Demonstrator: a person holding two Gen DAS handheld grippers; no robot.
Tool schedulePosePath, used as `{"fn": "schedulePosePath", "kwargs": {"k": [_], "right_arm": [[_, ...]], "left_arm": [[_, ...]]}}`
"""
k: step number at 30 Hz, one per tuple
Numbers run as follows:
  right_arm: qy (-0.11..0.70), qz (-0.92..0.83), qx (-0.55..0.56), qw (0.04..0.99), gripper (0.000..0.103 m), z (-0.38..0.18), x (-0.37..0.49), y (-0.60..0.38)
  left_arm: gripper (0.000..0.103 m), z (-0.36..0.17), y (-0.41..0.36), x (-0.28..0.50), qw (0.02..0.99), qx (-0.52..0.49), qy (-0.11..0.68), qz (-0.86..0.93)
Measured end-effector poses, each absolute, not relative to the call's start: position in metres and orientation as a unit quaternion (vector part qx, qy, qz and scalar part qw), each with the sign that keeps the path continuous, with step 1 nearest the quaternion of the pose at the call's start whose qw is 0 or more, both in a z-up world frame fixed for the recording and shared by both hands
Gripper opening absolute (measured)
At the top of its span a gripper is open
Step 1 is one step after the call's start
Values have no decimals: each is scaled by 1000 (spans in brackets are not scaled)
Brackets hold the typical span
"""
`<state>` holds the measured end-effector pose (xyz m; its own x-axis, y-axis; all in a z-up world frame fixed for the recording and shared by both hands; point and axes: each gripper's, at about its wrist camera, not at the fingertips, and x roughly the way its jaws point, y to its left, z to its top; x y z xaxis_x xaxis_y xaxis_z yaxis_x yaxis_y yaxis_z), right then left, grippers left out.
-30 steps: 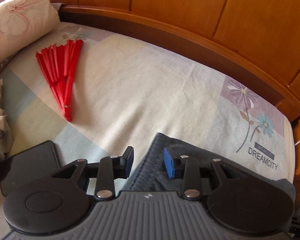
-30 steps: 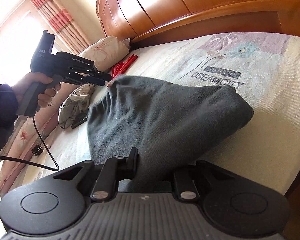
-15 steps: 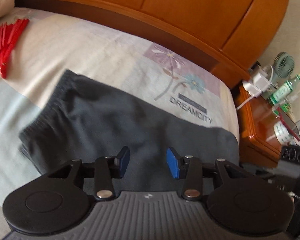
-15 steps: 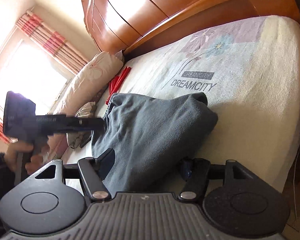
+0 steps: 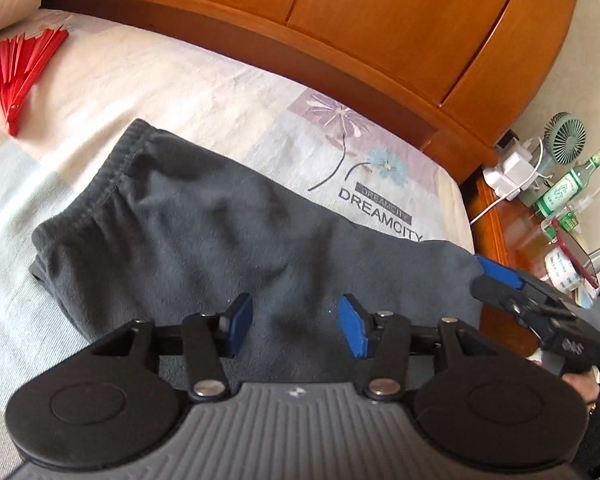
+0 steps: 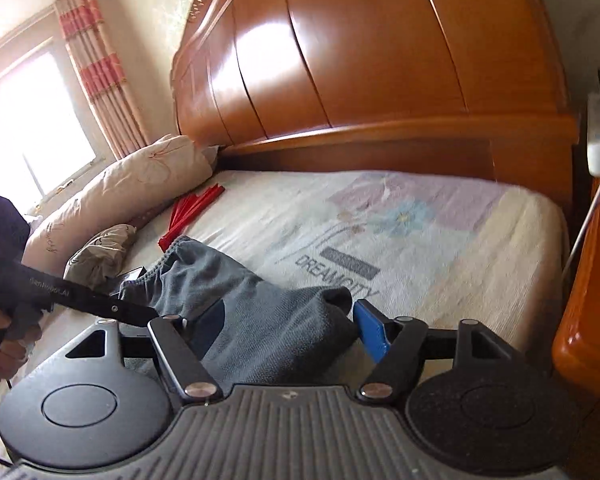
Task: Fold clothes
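Observation:
A dark grey garment [image 5: 204,232] with an elastic waistband lies folded on the bed sheet [image 5: 204,92]. My left gripper [image 5: 296,328] hovers over its near edge. The jaws are opening, and the blue pads [image 5: 354,332] stand apart above the cloth without pinching it. In the right wrist view the garment [image 6: 260,312] lies between the fingers of my right gripper [image 6: 290,328]. Its jaws are opening wide and the pads do not press on the fabric. The right gripper [image 5: 488,280] also shows at the garment's right end, and the left gripper [image 6: 140,312] at its left side, held by a hand [image 6: 4,336].
A red folding fan [image 5: 24,64] lies near a pillow [image 6: 140,176] by the wooden headboard [image 5: 380,32]. A nightstand [image 5: 512,236] to the right of the bed carries a bottle [image 5: 568,184], a small fan and a charger. A crumpled cloth [image 6: 100,252] and a black flat device [image 6: 132,274] lie left of the garment.
The right gripper's jaws spread and let go of the garment, which settled flat on the bed. The left gripper swung right over the garment and its jaws widened.

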<state>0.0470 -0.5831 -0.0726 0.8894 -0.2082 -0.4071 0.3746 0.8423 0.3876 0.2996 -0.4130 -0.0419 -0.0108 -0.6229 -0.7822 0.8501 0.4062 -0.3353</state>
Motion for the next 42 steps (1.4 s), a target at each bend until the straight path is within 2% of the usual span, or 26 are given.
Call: {"fn": "schedulePosePath", "kwargs": {"k": [2, 6, 9, 11, 12, 19, 21, 24, 28, 32, 36, 40, 42], "right_arm": [[167, -150, 190, 956, 88, -63, 43, -569], [144, -162, 99, 971, 89, -54, 40, -539], [131, -175, 82, 972, 90, -45, 38, -538], [129, -156, 79, 976, 97, -39, 38, -540], [131, -145, 78, 978, 97, -38, 39, -540], [275, -65, 83, 956, 99, -92, 75, -523], [279, -64, 69, 956, 103, -100, 73, -518], [281, -62, 51, 956, 103, -102, 72, -511], [257, -62, 80, 961, 103, -106, 72, -519], [242, -60, 13, 968, 103, -113, 68, -506], [243, -45, 8, 969, 103, -102, 54, -502], [200, -17, 6, 980, 103, -85, 38, -495], [214, 8, 17, 977, 103, -88, 42, -491]], "left_arm": [[50, -49, -414, 300, 693, 126, 478, -525], [51, -62, -411, 301, 694, 118, 480, -523], [53, -61, -410, 302, 692, 113, 483, -525], [55, -61, -410, 302, 690, 115, 482, -527], [57, -62, -410, 301, 690, 115, 481, -529], [60, -62, -411, 298, 692, 120, 475, -530], [60, -62, -411, 297, 693, 124, 474, -529], [60, -62, -413, 294, 697, 127, 473, -524], [60, -58, -413, 289, 707, 129, 475, -508], [59, -45, -407, 268, 715, 162, 464, -496], [60, -25, -392, 241, 719, 177, 447, -502], [62, -9, -379, 223, 723, 184, 429, -510], [62, -6, -378, 220, 728, 189, 424, -504]]}}
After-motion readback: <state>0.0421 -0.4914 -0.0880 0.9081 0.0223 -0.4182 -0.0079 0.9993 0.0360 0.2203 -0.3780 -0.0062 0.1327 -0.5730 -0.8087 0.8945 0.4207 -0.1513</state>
